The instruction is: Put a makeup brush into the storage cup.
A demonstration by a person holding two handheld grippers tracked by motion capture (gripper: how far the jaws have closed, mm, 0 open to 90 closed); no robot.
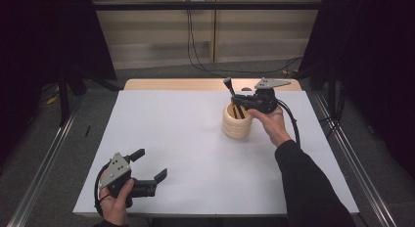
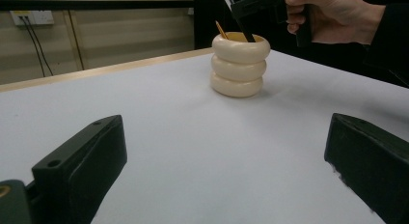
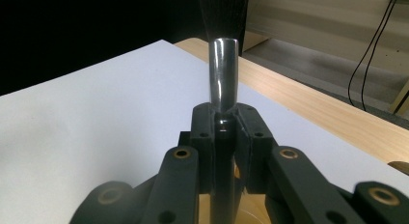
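A cream holder [image 1: 237, 123] made of three stacked rings stands on the white table top, right of centre; it also shows in the left gripper view [image 2: 239, 64]. My right gripper [image 1: 238, 101] hovers over its mouth, shut on a brush [image 1: 228, 85] whose black bristles point up. In the right gripper view the jaws [image 3: 223, 119] clamp just below the brush's silver ferrule [image 3: 223, 74]. The brush's dark handle [image 2: 243, 31] reaches down into the holder. My left gripper [image 1: 150, 164] rests near the front left corner, open and holding nothing [image 2: 226, 137].
A thin yellow stick [image 2: 221, 29] leans inside the holder. The white sheet [image 1: 186, 153] covers the table, leaving a wooden strip [image 1: 186, 84] along the far edge. Metal rails [image 1: 352, 158] run along both sides, and black cables [image 1: 195, 56] trail across the floor behind.
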